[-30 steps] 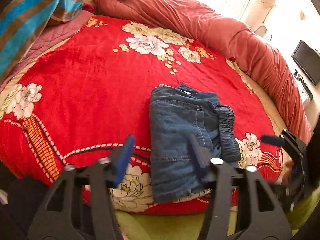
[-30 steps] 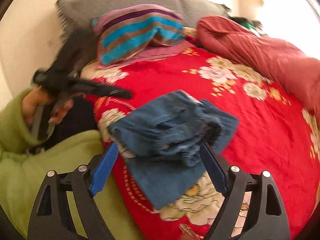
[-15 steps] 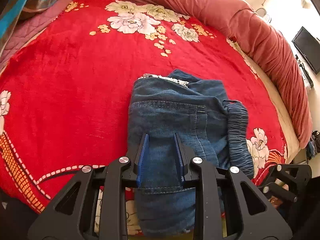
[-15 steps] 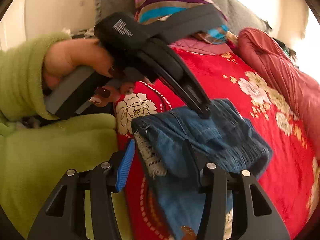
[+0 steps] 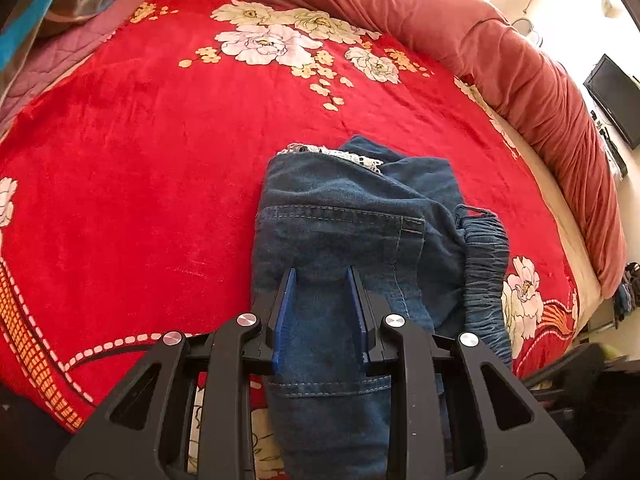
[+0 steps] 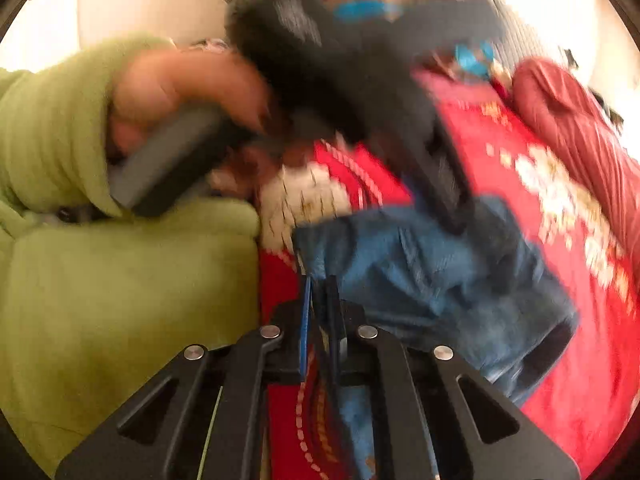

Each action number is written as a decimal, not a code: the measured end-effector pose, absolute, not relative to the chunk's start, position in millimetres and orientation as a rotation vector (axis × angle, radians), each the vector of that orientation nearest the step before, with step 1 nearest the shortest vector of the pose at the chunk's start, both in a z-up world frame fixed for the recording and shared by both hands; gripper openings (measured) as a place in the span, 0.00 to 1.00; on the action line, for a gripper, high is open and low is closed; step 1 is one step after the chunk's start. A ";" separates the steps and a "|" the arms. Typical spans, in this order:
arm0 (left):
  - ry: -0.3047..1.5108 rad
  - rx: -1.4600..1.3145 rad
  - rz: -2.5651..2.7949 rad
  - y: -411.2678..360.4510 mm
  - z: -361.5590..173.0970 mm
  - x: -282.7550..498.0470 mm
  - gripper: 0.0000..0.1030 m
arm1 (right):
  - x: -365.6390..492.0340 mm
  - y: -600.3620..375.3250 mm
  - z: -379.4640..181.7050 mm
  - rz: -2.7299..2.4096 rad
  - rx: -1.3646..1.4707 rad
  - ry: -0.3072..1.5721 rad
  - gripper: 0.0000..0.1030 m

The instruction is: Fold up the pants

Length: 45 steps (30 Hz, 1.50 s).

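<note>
Folded denim pants (image 5: 344, 216) lie on the red floral blanket (image 5: 140, 168), near its front edge, on the side toward the rolled rust-red duvet (image 5: 520, 64) that runs along the blanket's far and right border. The elastic waistband (image 5: 484, 264) bunches on the pants' right side, and a strip of white lace trim (image 5: 340, 154) shows at their far edge. Left gripper (image 5: 322, 276) sits over the near part of the pants, its blue-padded fingers (image 5: 284, 312) narrowed onto a raised fold of denim that fills the gap between them, pinching it. Right gripper (image 6: 318, 280), in a motion-blurred view, is at the near left corner of the pants (image 6: 432, 276); its jaws have just been closing and now stand nearly pressed together, with a thin edge of blue cloth between them, so it looks like a pinch on the hem, though blur makes the contact hard to confirm. In the same view a person's hand (image 6: 176, 92) in a green sleeve (image 6: 52, 120) grips the grey handle of the left gripper, above the pants. A striped pillow (image 5: 48, 4) lies off the blanket's far left corner. A dark TV screen (image 5: 614, 100) hangs beyond the duvet, to the right.
</note>
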<state>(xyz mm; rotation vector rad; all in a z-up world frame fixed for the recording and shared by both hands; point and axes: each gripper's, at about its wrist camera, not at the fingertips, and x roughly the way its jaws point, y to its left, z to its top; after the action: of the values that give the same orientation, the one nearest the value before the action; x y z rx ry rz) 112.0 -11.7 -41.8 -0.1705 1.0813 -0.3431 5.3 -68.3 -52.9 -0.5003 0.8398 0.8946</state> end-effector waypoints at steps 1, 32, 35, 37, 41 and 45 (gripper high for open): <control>1.079 -0.167 -0.341 -12.1 -41.5 111.4 0.17 | 4.2 -69.9 -56.1 0.891 -0.479 0.843 0.07; 0.990 -0.092 -0.328 -25.1 -13.0 86.3 0.19 | -10.8 -90.1 -22.6 0.861 -0.342 0.841 0.41; 0.981 -0.091 -0.328 -25.3 -9.5 83.5 0.21 | -11.9 -91.7 -19.1 0.859 -0.339 0.836 0.44; 0.975 -0.091 -0.327 -25.5 -7.2 81.4 0.22 | -13.2 -91.8 -15.4 0.853 -0.344 0.829 0.45; 0.963 -0.088 -0.327 -25.4 -3.3 77.2 0.23 | -16.1 -92.1 -8.1 0.851 -0.345 0.815 0.49; 0.951 -0.088 -0.323 -23.4 0.6 73.7 0.29 | -19.4 -91.2 -1.5 0.841 -0.359 0.801 0.51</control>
<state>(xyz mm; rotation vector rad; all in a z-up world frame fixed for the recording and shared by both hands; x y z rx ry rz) 73.7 -23.4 0.6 -0.0882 0.9514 -0.3226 -19.4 -91.2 -1.5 -0.3588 0.8007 0.8410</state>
